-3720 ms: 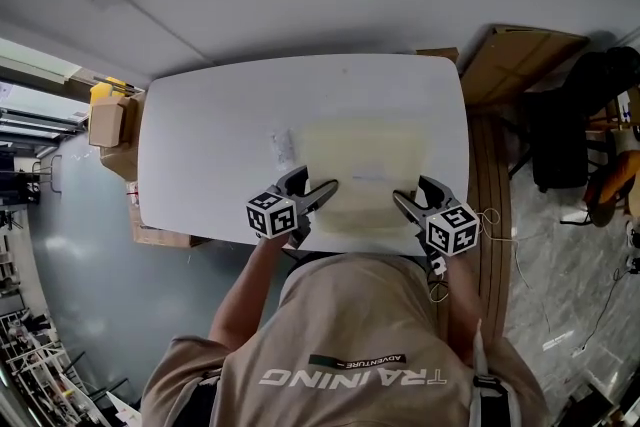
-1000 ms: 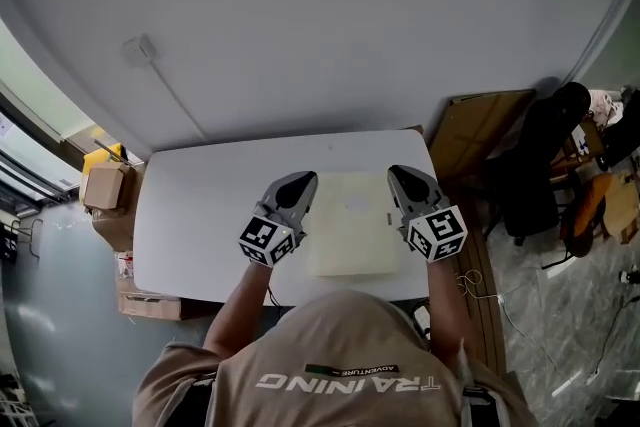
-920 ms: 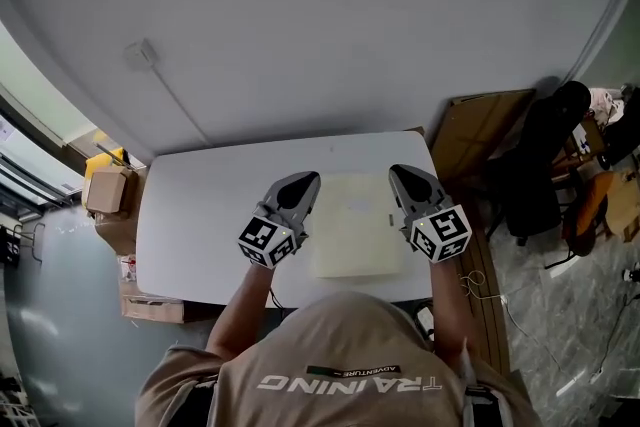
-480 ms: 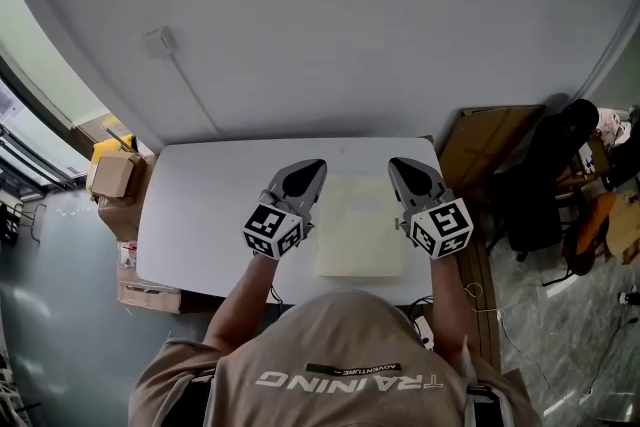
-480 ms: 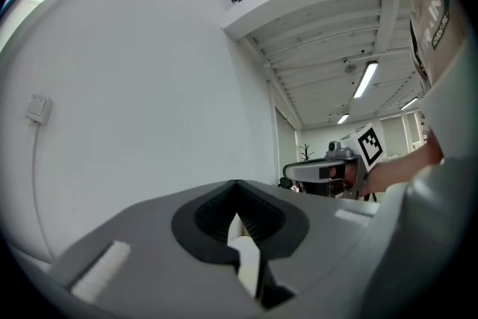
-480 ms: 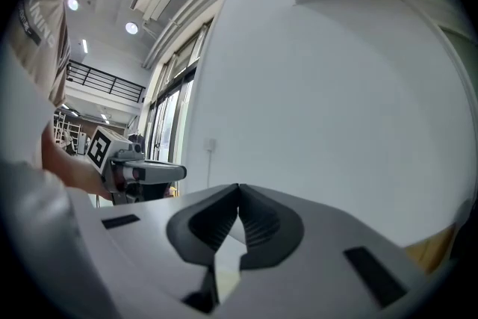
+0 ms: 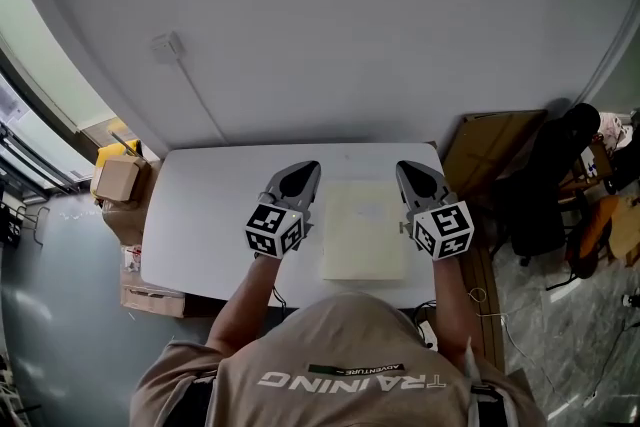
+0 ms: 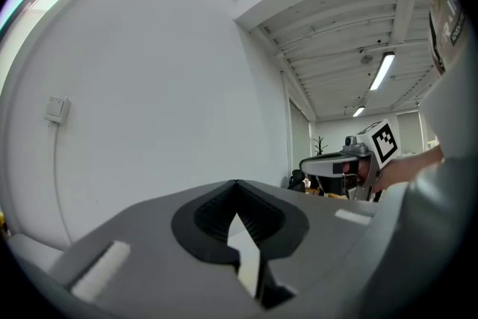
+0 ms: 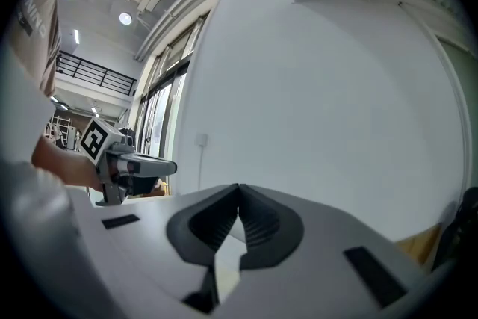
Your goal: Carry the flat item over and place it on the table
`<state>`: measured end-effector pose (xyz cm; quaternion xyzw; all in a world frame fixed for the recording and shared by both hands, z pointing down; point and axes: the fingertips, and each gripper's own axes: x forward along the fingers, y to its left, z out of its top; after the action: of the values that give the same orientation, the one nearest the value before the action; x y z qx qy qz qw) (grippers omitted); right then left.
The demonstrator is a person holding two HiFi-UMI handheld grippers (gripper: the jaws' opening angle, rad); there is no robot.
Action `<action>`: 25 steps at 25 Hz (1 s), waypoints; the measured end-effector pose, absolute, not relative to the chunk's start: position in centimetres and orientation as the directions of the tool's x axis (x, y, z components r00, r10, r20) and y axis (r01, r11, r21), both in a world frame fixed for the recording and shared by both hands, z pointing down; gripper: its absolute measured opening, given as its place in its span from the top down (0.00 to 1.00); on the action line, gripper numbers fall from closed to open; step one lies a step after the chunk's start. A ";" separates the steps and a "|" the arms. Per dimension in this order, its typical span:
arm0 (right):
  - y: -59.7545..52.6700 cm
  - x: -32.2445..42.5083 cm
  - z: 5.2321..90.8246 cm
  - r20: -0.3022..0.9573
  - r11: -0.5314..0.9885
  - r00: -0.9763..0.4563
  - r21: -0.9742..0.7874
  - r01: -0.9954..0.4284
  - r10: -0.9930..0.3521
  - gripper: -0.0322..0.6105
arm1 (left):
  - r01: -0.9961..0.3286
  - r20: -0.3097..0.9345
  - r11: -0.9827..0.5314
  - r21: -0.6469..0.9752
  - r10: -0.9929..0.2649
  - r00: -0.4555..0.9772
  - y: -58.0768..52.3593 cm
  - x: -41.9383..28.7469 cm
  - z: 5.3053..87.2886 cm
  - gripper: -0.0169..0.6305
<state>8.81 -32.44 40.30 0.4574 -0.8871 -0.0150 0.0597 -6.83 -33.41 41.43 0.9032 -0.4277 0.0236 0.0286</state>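
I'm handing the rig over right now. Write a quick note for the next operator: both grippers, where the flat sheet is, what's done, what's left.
The left gripper is shut with nothing between its jaws, level by the sheet's left edge.
The right gripper is shut and empty, level by the sheet's right edge.
The sheet lies flat on the white table, near its front edge, between the two grippers; neither holds it.
Done: it is placed on the table.
Left: probably only drawing both grippers clear.

Looks along the right gripper (image 9: 239, 189), shut tip to tip on dark ribbed pads. Takes in the left gripper (image 9: 168, 167) at left, level, marker cube (image 9: 92, 138) on top, gripped by a hand (image 9: 63, 160). Backed by white wall (image 9: 321, 101), wall box (image 9: 202, 139), tall windows (image 9: 153, 108)
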 end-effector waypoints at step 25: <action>-32.3 8.0 39.7 0.107 0.577 -0.567 0.140 -0.805 -0.817 0.94 | -0.778 0.083 -0.627 0.042 -0.773 0.628 -34.9 -8.1 41.8 0.97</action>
<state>7.97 -32.32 39.71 0.4584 -0.8843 -0.0373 0.0801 -8.06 -34.85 41.82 0.9016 -0.4301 0.0286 0.0368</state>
